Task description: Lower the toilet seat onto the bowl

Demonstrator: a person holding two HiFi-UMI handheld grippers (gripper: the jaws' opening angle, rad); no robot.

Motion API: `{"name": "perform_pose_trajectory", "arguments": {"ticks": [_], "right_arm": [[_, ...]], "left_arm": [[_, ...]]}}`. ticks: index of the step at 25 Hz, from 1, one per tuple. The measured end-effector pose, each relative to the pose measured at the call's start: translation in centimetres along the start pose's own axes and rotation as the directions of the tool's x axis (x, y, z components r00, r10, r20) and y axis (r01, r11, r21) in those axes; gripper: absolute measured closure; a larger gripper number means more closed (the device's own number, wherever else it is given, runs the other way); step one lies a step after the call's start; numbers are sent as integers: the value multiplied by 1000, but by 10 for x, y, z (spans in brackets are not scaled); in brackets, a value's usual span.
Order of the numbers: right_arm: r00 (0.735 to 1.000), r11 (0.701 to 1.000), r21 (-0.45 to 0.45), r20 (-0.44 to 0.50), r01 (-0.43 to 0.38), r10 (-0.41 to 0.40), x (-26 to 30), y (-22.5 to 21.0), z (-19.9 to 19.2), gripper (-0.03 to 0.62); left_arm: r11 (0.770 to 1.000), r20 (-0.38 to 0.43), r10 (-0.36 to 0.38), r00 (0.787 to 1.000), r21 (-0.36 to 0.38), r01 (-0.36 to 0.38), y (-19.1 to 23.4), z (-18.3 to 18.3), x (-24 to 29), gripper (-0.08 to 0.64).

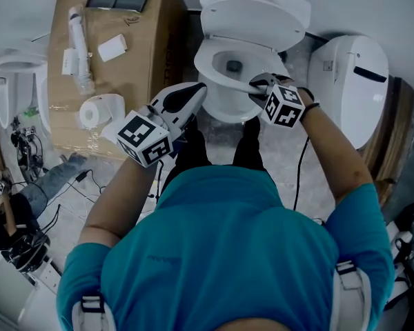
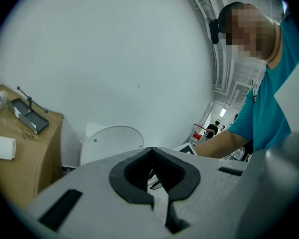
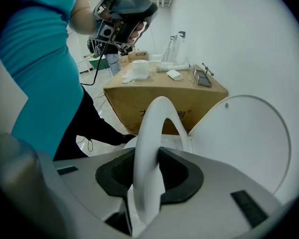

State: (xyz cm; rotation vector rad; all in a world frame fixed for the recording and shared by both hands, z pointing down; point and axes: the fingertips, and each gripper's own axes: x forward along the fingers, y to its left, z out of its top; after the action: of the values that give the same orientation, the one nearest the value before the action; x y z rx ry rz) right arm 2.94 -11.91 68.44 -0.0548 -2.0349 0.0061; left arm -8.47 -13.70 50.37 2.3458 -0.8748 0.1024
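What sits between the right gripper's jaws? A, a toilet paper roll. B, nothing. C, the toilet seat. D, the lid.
C: in the right gripper view the white ring of the seat runs between the jaws of the right gripper, with the lid raised behind it.

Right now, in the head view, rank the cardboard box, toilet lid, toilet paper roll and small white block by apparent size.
1. cardboard box
2. toilet lid
3. toilet paper roll
4. small white block
Roll and block share the box top, so nearness does not skew that pair.
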Motion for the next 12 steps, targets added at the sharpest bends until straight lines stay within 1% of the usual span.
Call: {"name": "perform_pose_trajectory", "arguments": {"ticks": [7,12], "right_arm": [[998,998,8,10,-68,68,23,31,-6,454],[996,996,13,17,-91,91,34,44,-10,442]], "left_arm": [[1000,-28,-1,1000,-22,0,6,-21,5,557],[999,-39,-3,999,-32,2,10,-31,8,557]]}}
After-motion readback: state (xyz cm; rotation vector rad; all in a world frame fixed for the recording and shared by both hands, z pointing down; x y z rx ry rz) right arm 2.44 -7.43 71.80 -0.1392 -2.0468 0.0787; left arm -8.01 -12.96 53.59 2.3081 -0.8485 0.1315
